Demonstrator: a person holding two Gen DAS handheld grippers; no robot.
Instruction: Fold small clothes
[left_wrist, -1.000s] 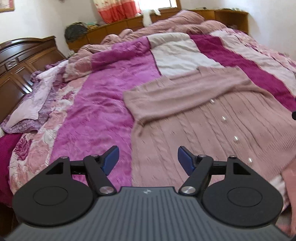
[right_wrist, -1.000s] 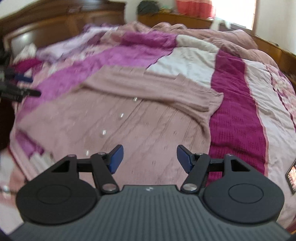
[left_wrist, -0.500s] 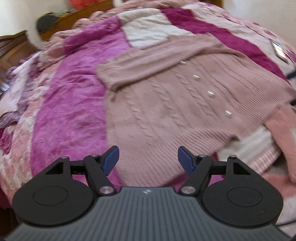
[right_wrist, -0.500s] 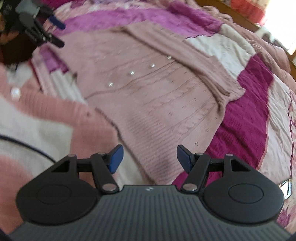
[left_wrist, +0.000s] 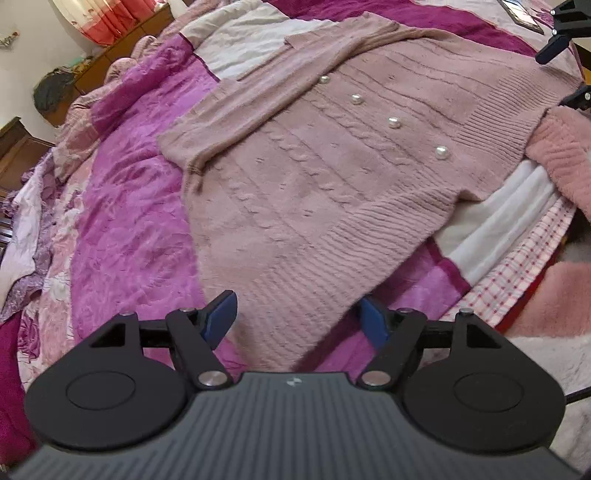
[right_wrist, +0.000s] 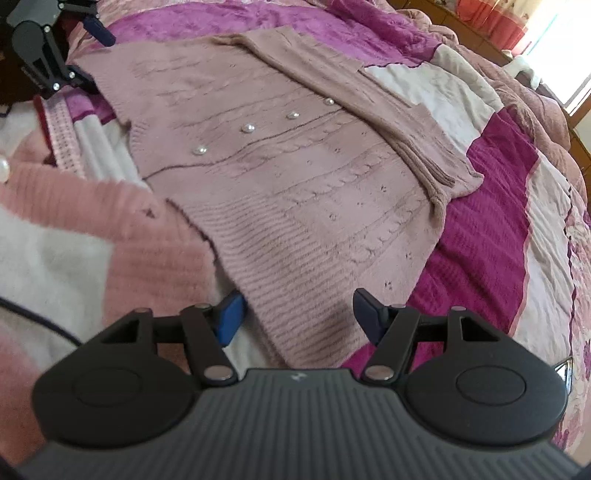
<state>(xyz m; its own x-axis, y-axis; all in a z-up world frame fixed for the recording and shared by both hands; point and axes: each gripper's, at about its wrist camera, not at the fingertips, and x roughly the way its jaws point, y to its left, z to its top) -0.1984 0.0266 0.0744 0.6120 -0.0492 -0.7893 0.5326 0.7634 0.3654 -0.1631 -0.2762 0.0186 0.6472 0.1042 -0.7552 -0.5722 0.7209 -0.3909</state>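
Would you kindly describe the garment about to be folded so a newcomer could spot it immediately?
On the bed's magenta and pink quilt, near its edge, lies a dusty-pink cable-knit cardigan, spread flat with its sleeves folded across. Unlike the brighter fluffy pink sleeve beside it, it has four pearl buttons in a row.

Home bedroom: quilted bed (left_wrist: 122, 206), wooden headboard (left_wrist: 14, 147), curtained window (left_wrist: 110, 18).

Magenta, pink and cream patchwork quilt (left_wrist: 125, 206) covering the bed; red-checked white sheet (left_wrist: 517, 266) at its edge; dark wooden headboard (left_wrist: 14, 147); orange-red curtain (left_wrist: 110, 18); framed item (left_wrist: 521, 11) on quilt.
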